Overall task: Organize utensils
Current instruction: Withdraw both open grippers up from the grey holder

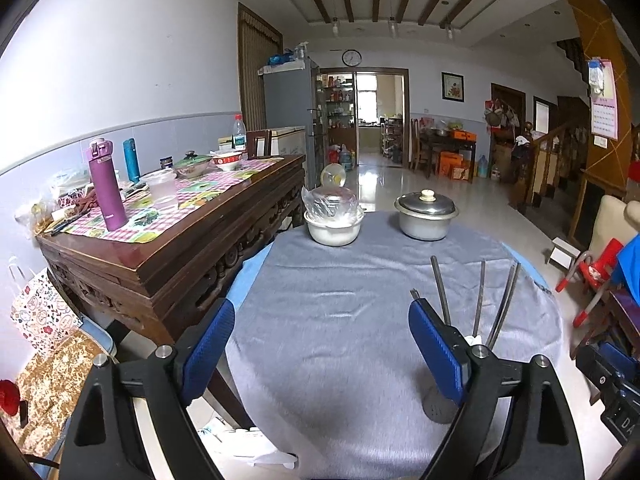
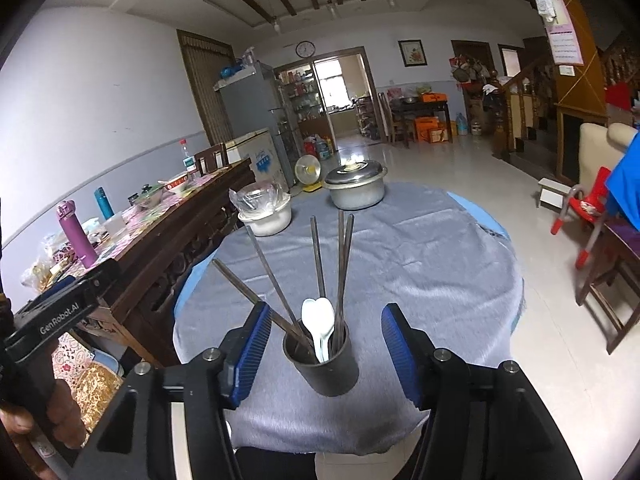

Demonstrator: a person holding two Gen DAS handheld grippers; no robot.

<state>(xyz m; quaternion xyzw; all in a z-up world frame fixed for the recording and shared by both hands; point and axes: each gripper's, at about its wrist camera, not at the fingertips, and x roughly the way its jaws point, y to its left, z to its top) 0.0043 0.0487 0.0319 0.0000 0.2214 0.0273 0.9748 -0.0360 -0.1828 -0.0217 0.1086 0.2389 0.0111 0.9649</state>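
The round bench [image 2: 420,264] is covered with a grey cloth, and near its front edge stands a dark holder cup [image 2: 324,368], upright. In it are several dark chopsticks [image 2: 318,256] that fan out toward the far side, and two white spoons [image 2: 320,320] with the bowls up.

The right tool [image 2: 322,344] is released: its two blue pads [image 2: 250,356] stand on either side of the cup and are apart from it, so the cup is between them but not pressed. No earlier picture is given.

The left tool [image 1: 320,344] is also released, its blue pads wide apart over the bare cloth with nothing between them. In the left wrist view, the cup is mostly hidden behind the right-hand pad [image 1: 436,352], and only the chopsticks rise above it.

At the far side of the bench there is a white bowl [image 2: 266,218] covered with a plastic bag and, beside it, a metal pot [image 2: 356,188] with its lid on. A long wooden table [image 1: 180,232] with bottles and dishes stands just beside the bench on the left.
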